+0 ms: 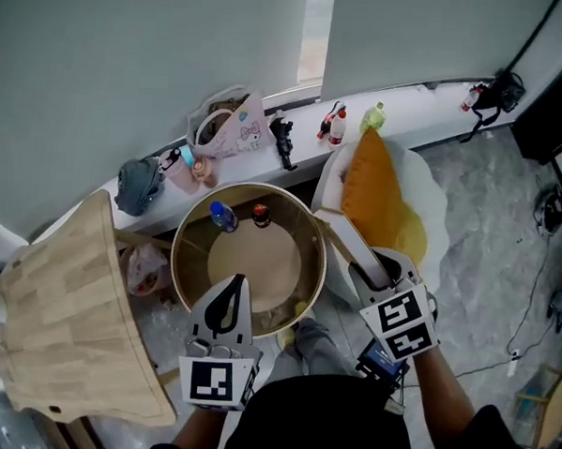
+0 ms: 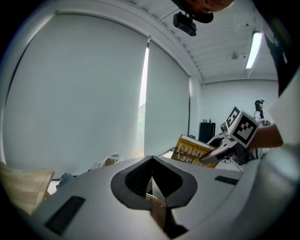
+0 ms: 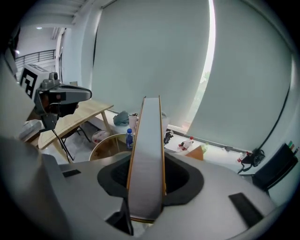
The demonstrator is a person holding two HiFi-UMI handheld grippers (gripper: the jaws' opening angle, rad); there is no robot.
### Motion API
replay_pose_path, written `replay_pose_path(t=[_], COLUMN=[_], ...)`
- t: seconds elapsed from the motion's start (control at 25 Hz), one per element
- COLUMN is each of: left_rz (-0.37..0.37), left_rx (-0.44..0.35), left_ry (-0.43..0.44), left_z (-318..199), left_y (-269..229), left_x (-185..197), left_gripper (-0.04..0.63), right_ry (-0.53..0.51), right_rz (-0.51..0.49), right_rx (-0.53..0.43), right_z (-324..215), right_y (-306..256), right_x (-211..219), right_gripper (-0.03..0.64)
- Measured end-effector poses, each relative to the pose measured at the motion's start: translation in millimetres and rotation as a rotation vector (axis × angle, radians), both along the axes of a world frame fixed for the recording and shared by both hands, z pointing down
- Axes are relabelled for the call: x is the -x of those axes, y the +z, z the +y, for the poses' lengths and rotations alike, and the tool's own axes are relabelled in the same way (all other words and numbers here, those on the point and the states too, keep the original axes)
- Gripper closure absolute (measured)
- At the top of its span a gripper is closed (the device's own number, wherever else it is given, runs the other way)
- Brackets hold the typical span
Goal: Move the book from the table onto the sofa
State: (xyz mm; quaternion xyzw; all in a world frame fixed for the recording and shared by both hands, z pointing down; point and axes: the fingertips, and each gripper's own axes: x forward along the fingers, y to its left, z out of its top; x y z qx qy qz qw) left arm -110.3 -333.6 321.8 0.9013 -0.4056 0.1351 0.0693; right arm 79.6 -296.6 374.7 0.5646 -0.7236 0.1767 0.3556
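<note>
The book [image 1: 353, 244] is lifted off the round table [image 1: 260, 274], and my right gripper [image 1: 384, 273] is shut on its lower end. In the right gripper view the book [image 3: 146, 150] stands edge-on between the jaws, with a grey page block and yellow covers. From the left gripper view its yellow cover [image 2: 190, 149] shows, held by the right gripper [image 2: 216, 152]. My left gripper [image 1: 230, 291] hovers over the table's near rim, shut, with nothing in it. The white sofa [image 1: 435, 194] with an orange cushion [image 1: 377, 186] lies just beyond the book.
A blue-capped bottle [image 1: 222, 216] and a small dark red-capped bottle [image 1: 261, 214] stand on the round table. A slatted wooden top [image 1: 66, 301] sits at the left. The window sill [image 1: 296, 126] holds a bag, bottles and small items. Cables lie on the floor at the right.
</note>
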Motion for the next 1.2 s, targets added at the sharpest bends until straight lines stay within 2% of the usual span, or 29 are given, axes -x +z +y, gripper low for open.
replay_pose_path(t=[0.24, 0.72, 1.04, 1.2], left_rz=[0.042, 0.099, 0.119, 0.102], left_rx=[-0.035, -0.096, -0.119, -0.118], left_ry=[0.142, 0.37, 0.452, 0.473], left_z=[18, 51, 68, 75], left_y=[-17, -46, -55, -55], left_x=[-31, -87, -122, -138], left_gripper=[0.589, 0.589, 0.589, 0.589], right_ry=[0.158, 0.449, 0.571, 0.603], right_rz=[0.052, 0.116, 0.138, 0.136], right_rx=[-0.042, -0.075, -0.088, -0.087], right_z=[52, 156, 197, 210], right_y=[-30, -65, -72, -68], right_x=[-43, -104, -142, -163], right_gripper=[0.467, 0.468, 0.468, 0.468])
